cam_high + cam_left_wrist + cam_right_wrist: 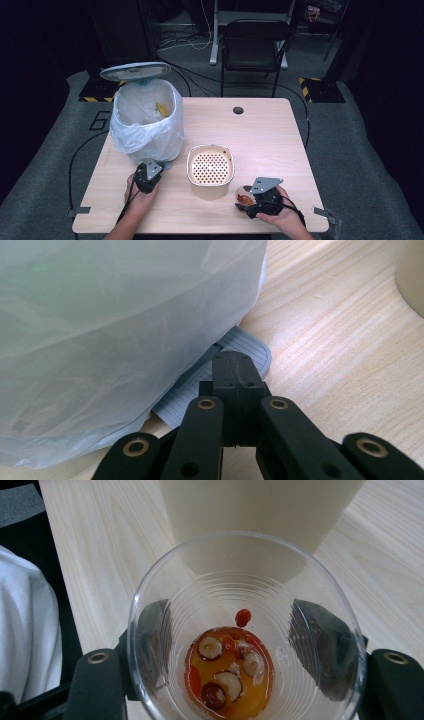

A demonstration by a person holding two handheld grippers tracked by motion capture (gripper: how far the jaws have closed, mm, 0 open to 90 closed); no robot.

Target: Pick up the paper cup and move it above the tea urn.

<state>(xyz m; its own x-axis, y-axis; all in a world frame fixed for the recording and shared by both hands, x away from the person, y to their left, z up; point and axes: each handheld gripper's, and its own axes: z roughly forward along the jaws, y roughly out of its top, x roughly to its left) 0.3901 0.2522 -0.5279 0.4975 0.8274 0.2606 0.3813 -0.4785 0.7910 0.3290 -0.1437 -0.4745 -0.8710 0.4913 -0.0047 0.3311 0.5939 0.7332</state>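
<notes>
Table: light wood, seen from above, with a person's two hands coming in at its near edge.
Left gripper: held in the left hand near the table's front left; in its own view the two black jaws are pressed together with nothing between them.
Bin: stands at the table's back left, lined with a white plastic bag, lid tipped up behind it.
Pedal: grey, ribbed, sticks out from under the bag, just beyond the closed left jaws.
Strainer bowl: cream, perforated inside, sits mid-table between the two grippers.
Right gripper: held in the right hand at the front right, jaws clamped on either side of a clear plastic cup.
Cup contents: orange-red liquid with sliced pieces at the bottom.
Cup position: just right of the strainer bowl, whose cream wall rises right behind the cup.
</notes>
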